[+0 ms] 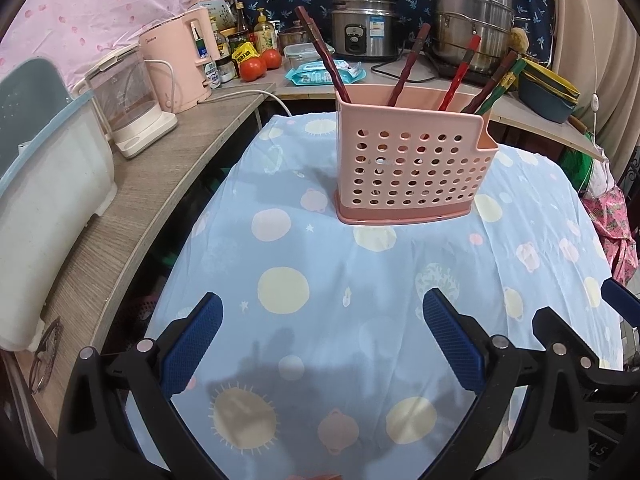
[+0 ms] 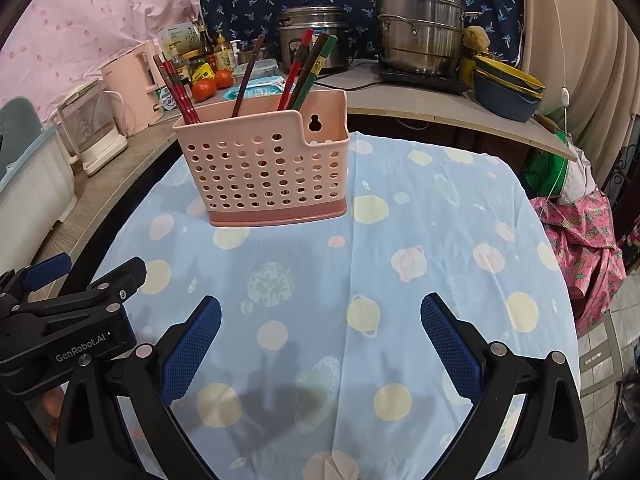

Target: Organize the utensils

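A pink perforated utensil holder stands upright on the blue patterned tablecloth, and shows in the right wrist view too. Several red, brown and green chopsticks lean inside it, also seen in the right wrist view. My left gripper is open and empty, low over the cloth in front of the holder. My right gripper is open and empty, beside the left one, whose body shows at the left edge.
A wooden counter runs along the left with a pink kettle, a glass kettle and a dish rack. Behind stand tomatoes, bottles, a rice cooker, a steel steamer pot and stacked bowls.
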Action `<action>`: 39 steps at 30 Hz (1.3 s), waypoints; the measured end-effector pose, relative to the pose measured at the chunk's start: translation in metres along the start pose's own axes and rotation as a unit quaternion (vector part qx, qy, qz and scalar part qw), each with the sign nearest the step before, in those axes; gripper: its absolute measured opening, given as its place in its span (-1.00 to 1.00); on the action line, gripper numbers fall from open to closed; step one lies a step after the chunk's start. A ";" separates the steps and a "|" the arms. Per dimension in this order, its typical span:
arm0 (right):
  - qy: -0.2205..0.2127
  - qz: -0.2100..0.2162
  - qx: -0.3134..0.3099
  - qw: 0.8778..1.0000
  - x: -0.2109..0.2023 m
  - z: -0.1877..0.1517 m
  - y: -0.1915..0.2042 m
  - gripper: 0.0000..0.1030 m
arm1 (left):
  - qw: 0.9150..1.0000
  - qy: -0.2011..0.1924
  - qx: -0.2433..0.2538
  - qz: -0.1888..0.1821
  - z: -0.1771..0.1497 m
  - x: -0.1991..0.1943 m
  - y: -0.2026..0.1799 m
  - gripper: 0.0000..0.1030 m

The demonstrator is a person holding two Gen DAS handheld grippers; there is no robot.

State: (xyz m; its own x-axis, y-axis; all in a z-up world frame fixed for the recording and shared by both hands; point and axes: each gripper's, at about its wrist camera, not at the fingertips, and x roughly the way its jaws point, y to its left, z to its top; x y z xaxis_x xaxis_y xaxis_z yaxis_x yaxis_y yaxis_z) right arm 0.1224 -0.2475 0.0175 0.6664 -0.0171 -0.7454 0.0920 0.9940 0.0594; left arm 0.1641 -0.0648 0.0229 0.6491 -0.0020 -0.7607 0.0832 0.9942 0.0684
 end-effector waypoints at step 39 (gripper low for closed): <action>0.003 0.000 -0.001 1.000 0.003 0.001 0.001 0.87 | 1.000 0.006 0.002 0.003 0.001 0.002 0.003 0.86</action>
State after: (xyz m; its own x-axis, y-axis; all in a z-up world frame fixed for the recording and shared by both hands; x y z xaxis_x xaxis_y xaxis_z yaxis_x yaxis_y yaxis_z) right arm 0.1246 -0.2469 0.0161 0.6624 -0.0155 -0.7490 0.0901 0.9942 0.0591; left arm 0.1670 -0.0617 0.0221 0.6409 0.0042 -0.7676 0.0824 0.9938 0.0742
